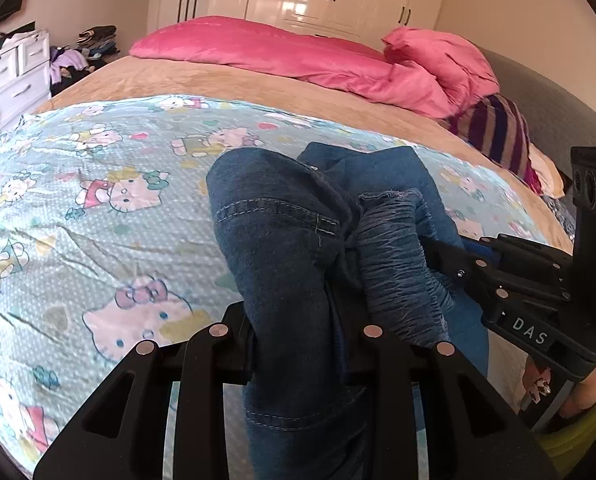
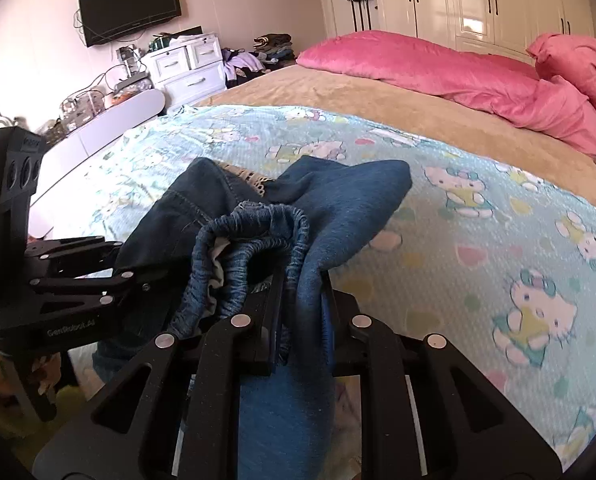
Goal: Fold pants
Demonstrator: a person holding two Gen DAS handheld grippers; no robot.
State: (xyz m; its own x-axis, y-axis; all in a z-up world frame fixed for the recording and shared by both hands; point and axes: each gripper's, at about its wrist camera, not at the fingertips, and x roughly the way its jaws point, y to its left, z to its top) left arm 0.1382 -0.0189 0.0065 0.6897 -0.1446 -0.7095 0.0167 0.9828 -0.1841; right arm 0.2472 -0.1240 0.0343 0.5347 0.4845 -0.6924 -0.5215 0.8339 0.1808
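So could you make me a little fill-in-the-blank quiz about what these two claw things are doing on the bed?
1. Both grippers, left and right, have their jaws shut on a pair of blue ____.
2. The pants hang above a blanket printed with cartoon ____.
3. The pillows at the far side of the bed are ____ in colour.
4. A ____ hangs on the wall.

Missing words: pants; cats; pink; television

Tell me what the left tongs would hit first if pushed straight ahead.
The jeans they already grip, bunched right in front. Beyond that, probably the cartoon sheet on the bed; depth is unclear.
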